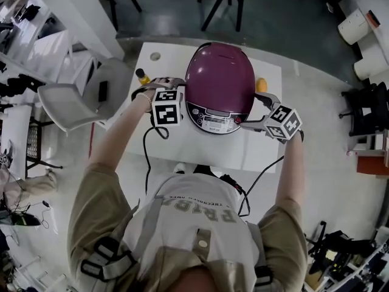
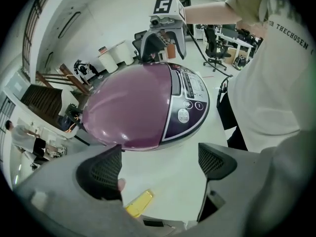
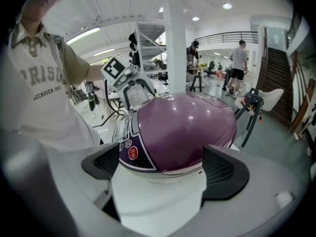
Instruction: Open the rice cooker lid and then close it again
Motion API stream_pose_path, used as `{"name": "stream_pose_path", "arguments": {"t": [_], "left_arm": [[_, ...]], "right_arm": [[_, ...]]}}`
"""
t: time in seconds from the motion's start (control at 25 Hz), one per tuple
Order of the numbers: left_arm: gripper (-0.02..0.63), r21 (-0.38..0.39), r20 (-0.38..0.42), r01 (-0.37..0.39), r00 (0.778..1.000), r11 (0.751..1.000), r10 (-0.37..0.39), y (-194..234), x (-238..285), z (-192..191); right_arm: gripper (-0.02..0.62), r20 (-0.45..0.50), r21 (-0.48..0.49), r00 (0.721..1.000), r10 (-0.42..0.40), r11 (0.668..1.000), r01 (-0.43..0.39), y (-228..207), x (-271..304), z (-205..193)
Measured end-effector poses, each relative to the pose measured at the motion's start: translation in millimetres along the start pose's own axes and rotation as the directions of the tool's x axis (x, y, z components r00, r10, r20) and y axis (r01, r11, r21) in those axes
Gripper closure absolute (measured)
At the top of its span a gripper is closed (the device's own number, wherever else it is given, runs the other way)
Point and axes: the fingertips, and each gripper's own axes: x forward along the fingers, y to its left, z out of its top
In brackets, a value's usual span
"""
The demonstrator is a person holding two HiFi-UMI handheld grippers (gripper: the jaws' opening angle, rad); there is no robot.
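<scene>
Two hand-held grippers flank a purple rice cooker [image 1: 217,93] in the head view. The cooker stands at the middle of a white table [image 1: 261,157], nearer the far edge, with its control panel [image 1: 213,121] turned toward the near edge and the person. The left gripper [image 1: 172,96] sits just beside the cooker's left flank and the right gripper [image 1: 252,111] just beside its right front. This view does not settle whether either one touches the cooker. A small yellow object [image 1: 141,76] lies near the table's left edge, a black cable [image 1: 146,157] hangs over the near edge, and a grey chair [image 1: 79,99] stands off the left side. In the left gripper view the jaws are spread wide with nothing gripped. Bare table top shows in the gap, with a yellow object low down in it, and the cooker lies beyond the fingertips. Its domed lid [image 2: 133,107] is down on the body. The other gripper shows on the cooker's far side. In the right gripper view the jaws are likewise spread and hold nothing. The cooker's lower rim fills the upper part of the gap, and the lid seam reads closed. Contact between the pads and the shell cannot be told.
</scene>
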Motion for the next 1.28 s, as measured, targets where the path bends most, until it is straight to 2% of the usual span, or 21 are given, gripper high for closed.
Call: {"name": "stream_pose_path", "arguments": {"t": [0.08,0.16,0.28,0.36,0.44,0.48,0.6,0.68,0.8,0.88,0.92,1.08,1.16,1.28], "left_arm": [[0.109,-0.029,0.019,-0.031,0.999,0.999,0.031,6,-6,-1],[0.109,-0.070,0.059,-0.063,0.996,0.996,0.067,14,-15,0],[0.114,-0.151,0.152,-0.106,0.980,0.983,0.129,23,-34,6],[0.124,-0.216,0.231,-0.140,0.954,0.966,0.190,30,-47,14],[0.155,-0.292,0.314,-0.175,0.911,0.940,0.267,37,-61,25],[0.181,-0.334,0.349,-0.193,0.884,0.923,0.311,41,-69,30],[0.255,-0.465,0.406,-0.247,0.794,0.850,0.452,53,-90,41],[0.284,-0.534,0.415,-0.268,0.744,0.802,0.524,57,-99,45],[0.326,-0.587,0.418,-0.278,0.700,0.760,0.579,57,-106,49],[0.425,-0.620,0.430,-0.275,0.664,0.735,0.612,54,-113,53],[0.459,-0.639,0.436,-0.271,0.644,0.720,0.629,54,-117,55],[0.545,-0.704,0.443,-0.250,0.577,0.665,0.686,54,-129,58],[0.575,-0.732,0.437,-0.246,0.547,0.635,0.715,55,-134,58],[0.595,-0.752,0.434,-0.245,0.515,0.612,0.739,54,-142,57]], "right_arm": [[0.091,0.091,0.037,0.995,-0.047,0.998,0.044,-5,-9,11],[0.091,0.209,0.063,0.972,-0.107,0.993,0.095,-9,-21,26],[0.091,0.348,0.090,0.914,-0.210,0.978,0.190,-11,-40,45],[0.094,0.409,0.107,0.869,-0.280,0.960,0.259,-11,-50,54],[0.100,0.463,0.131,0.824,-0.325,0.945,0.299,-8,-59,64],[0.122,0.487,0.143,0.805,-0.340,0.940,0.310,-5,-62,69],[0.206,0.534,0.161,0.755,-0.380,0.923,0.351,2,-69,82],[0.245,0.550,0.171,0.726,-0.413,0.907,0.386,7,-70,86],[0.326,0.575,0.233,0.666,-0.475,0.875,0.424,9,-74,91],[0.428,0.597,0.306,0.619,-0.511,0.858,0.413,9,-78,92],[0.436,0.604,0.335,0.598,-0.526,0.849,0.408,9,-79,93],[0.490,0.600,0.377,0.543,-0.588,0.806,0.456,13,-82,97],[0.549,0.602,0.399,0.518,-0.608,0.790,0.465,16,-83,99],[0.587,0.594,0.422,0.484,-0.643,0.761,0.493,20,-83,101]]}}
